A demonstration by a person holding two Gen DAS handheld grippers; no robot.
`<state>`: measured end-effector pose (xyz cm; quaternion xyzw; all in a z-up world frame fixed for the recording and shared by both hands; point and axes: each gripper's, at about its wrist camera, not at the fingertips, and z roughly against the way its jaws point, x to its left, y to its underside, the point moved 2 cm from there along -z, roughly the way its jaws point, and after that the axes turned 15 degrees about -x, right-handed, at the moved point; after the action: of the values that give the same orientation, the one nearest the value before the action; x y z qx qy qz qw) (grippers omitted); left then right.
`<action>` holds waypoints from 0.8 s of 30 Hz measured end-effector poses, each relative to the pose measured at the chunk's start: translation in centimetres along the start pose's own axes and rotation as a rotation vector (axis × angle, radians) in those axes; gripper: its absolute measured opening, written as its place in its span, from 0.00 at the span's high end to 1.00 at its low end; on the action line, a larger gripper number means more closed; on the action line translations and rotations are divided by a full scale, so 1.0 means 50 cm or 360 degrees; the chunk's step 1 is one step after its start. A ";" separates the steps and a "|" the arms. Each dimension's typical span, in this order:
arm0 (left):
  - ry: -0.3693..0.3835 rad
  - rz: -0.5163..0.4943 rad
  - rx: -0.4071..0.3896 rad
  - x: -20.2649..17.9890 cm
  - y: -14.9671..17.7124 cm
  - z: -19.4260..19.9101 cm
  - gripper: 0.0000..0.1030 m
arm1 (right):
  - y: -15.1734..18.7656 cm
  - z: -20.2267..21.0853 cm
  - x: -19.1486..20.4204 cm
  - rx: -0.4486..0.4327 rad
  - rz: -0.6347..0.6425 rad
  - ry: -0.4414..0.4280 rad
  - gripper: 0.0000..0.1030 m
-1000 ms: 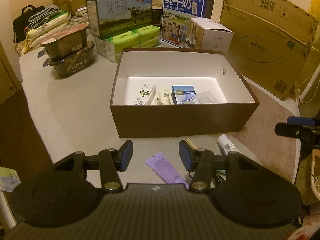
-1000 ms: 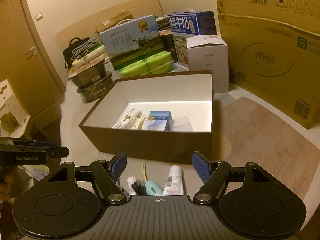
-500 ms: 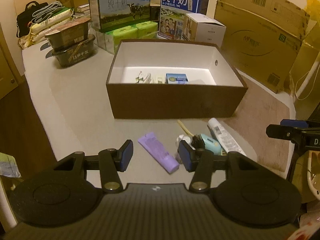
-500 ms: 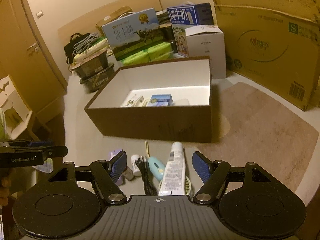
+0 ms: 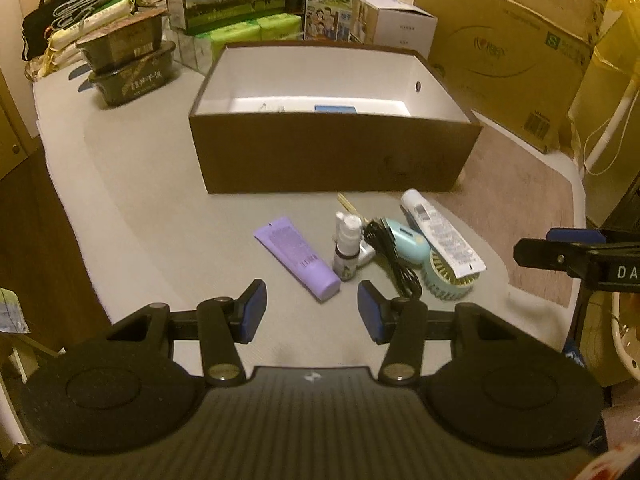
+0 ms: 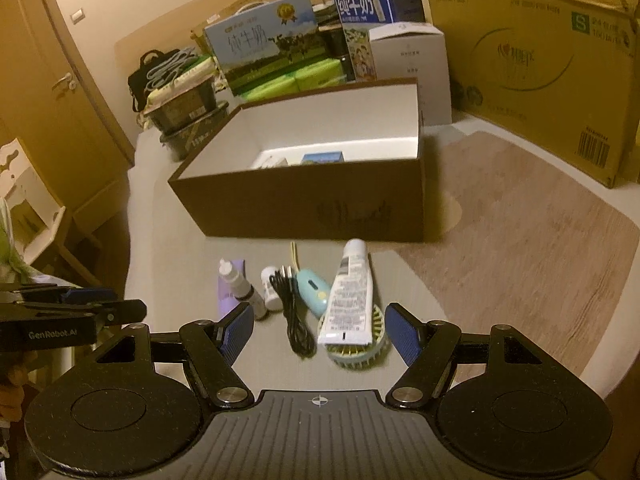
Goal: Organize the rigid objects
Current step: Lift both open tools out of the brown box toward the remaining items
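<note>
My left gripper [image 5: 311, 308] stands partly open with nothing between its blue pads, and my right gripper [image 6: 319, 330] stands wider, also empty; neither opening has changed over the last second. Both have pulled back and dropped since the earlier frames, so the loose items, previously cut off at the lower edge, now lie in full view just beyond the fingertips. From left to right on the grey table [image 5: 152, 208]: a purple tube [image 5: 297, 257], a small dropper bottle [image 5: 347, 246], a black cable [image 5: 394, 258], a mint handheld fan [image 5: 424, 256] and a white tube [image 5: 442, 234] resting across the fan. Beyond them sits the open brown box [image 5: 332, 156]; its near wall now hides most of the interior, leaving only the top of a blue carton [image 5: 335, 109] visible.
</note>
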<state>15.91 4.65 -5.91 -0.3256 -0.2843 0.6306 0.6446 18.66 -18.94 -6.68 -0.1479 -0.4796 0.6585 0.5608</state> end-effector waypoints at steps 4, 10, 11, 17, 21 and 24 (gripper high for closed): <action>0.0014 0.0003 0.0033 -0.006 0.020 -0.012 0.54 | 0.013 -0.008 0.000 0.0028 0.0005 0.0002 0.30; 0.0028 0.0008 0.0052 -0.014 0.035 -0.025 0.54 | 0.031 -0.021 0.001 0.0071 0.0013 0.0005 0.30; 0.0028 0.0006 0.0050 -0.015 0.037 -0.027 0.54 | 0.034 -0.023 0.000 0.0077 0.0013 0.0006 0.30; 0.0038 -0.0011 0.0062 -0.027 0.046 -0.044 0.54 | 0.044 -0.037 -0.007 0.0100 0.0001 0.0023 0.30; 0.0051 -0.0010 0.0068 -0.033 0.052 -0.055 0.54 | 0.050 -0.044 -0.013 0.0110 0.0002 0.0039 0.30; 0.0054 -0.0013 0.0061 -0.036 0.056 -0.063 0.54 | 0.054 -0.048 -0.018 0.0112 -0.0009 0.0048 0.30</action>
<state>16.53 2.64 -10.00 -0.3226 -0.2625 0.6277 0.6580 19.10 -18.37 -10.36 -0.1367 -0.4480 0.6712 0.5746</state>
